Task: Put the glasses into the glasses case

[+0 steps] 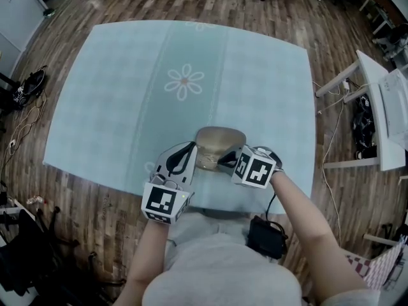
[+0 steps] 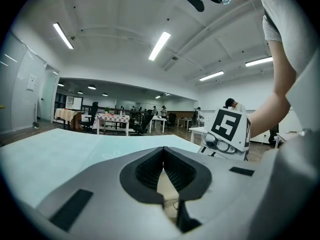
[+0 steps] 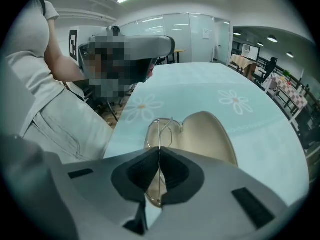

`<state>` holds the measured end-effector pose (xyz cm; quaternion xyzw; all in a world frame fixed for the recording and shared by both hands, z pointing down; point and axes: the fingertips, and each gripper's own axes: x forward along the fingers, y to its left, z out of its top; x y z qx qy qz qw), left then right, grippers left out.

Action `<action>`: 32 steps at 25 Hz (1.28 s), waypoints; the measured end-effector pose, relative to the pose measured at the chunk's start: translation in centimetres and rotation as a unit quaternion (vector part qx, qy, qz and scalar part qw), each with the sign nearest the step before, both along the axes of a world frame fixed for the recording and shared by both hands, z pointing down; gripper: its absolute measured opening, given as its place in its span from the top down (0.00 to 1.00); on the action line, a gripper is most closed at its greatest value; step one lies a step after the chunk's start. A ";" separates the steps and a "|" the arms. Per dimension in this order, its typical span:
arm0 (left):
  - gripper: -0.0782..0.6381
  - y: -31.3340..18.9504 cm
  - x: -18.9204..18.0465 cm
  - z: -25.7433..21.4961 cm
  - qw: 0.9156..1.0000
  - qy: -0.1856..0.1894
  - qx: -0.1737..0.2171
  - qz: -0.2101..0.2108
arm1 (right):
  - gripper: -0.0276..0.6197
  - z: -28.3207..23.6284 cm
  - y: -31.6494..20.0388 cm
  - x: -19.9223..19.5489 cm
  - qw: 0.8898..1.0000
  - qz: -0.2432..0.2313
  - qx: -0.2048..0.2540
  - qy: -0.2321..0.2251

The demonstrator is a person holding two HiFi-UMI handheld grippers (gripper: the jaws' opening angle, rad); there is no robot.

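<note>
Right gripper (image 3: 159, 156) pinches glasses (image 3: 161, 130) over open glasses case (image 3: 207, 134)

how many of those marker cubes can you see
2. One marker cube is on the left gripper, left of the open glasses case. The other is on the right gripper, at the case's right. None appears hidden.

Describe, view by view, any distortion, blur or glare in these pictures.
Head view: fisheye bows the tablecloth edges; light even. Left gripper view: ceiling lights glare, corners dark. Right gripper view: glasses and case sharp, room edges curved.
</note>
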<state>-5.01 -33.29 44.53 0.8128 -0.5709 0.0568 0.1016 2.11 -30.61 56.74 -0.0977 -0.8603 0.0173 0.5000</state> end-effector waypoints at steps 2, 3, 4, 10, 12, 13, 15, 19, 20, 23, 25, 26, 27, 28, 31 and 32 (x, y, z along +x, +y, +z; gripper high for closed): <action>0.88 -0.1 -0.2 0.2 1.000 -0.002 -0.002 -0.003 | 0.94 0.4 -0.1 -0.2 1.000 -0.001 -0.003 0.004; 0.88 -0.1 -0.2 0.2 1.000 -0.002 -0.003 -0.005 | 0.94 0.6 -0.2 -0.3 1.000 0.002 -0.005 0.006; 0.88 -0.1 -0.3 0.3 1.000 -0.002 -0.004 -0.006 | 0.94 0.8 -0.3 -0.4 1.000 0.005 -0.008 0.008; 0.88 0.1 -0.8 0.8 1.000 -0.004 -0.010 -0.008 | 0.94 2.2 -0.5 -0.7 0.999 0.018 -0.014 0.033; 0.88 0.2 -0.9 1.0 1.000 -0.004 -0.013 -0.010 | 0.94 2.5 -0.5 -0.6 0.999 0.022 -0.021 0.038; 0.88 0.3 -1.0 1.0 1.000 -0.004 -0.014 -0.011 | 0.94 2.6 -0.4 -0.6 0.999 0.020 -0.021 0.039; 0.88 0.4 -1.3 1.1 1.000 -0.004 -0.015 -0.013 | 0.94 2.8 -0.5 -0.8 0.999 0.014 -0.017 0.039; 0.88 0.5 -1.7 1.2 1.000 -0.005 -0.014 -0.015 | 0.92 3.0 -0.5 -0.8 0.999 0.011 -0.013 0.042; 0.88 0.5 -1.8 1.2 1.000 -0.005 -0.014 -0.015 | 0.84 3.0 -0.6 -0.7 0.999 0.012 -0.013 0.042; 0.88 0.3 -1.7 1.2 1.000 -0.005 -0.014 -0.012 | 0.77 2.9 -0.9 -0.7 0.999 0.021 -0.007 0.038; 0.88 0.1 -1.5 1.0 1.000 -0.005 -0.012 -0.007 | 0.72 2.6 -1.3 -0.5 0.999 0.031 -0.004 0.034; 0.88 0.1 -1.4 0.9 1.000 -0.005 -0.011 -0.003 | 0.70 2.5 -1.5 -0.4 0.999 0.037 -0.002 0.032; 0.88 0.0 -1.2 0.8 1.000 -0.006 -0.009 0.000 | 0.68 2.3 -1.6 -0.3 0.999 0.044 -0.001 0.028; 0.88 -0.1 -1.1 0.7 1.000 -0.007 -0.008 0.003 | 0.66 1.9 -1.8 -0.3 0.998 0.051 0.001 0.023; 0.88 -0.1 -0.7 0.4 1.000 -0.008 -0.005 0.013 | 0.64 0.5 -2.2 -0.3 0.997 0.077 0.011 -0.002; 0.88 -0.2 -0.6 0.3 1.000 -0.006 -0.005 0.017 | 0.64 0.0 -2.3 -0.4 0.996 0.090 0.015 -0.012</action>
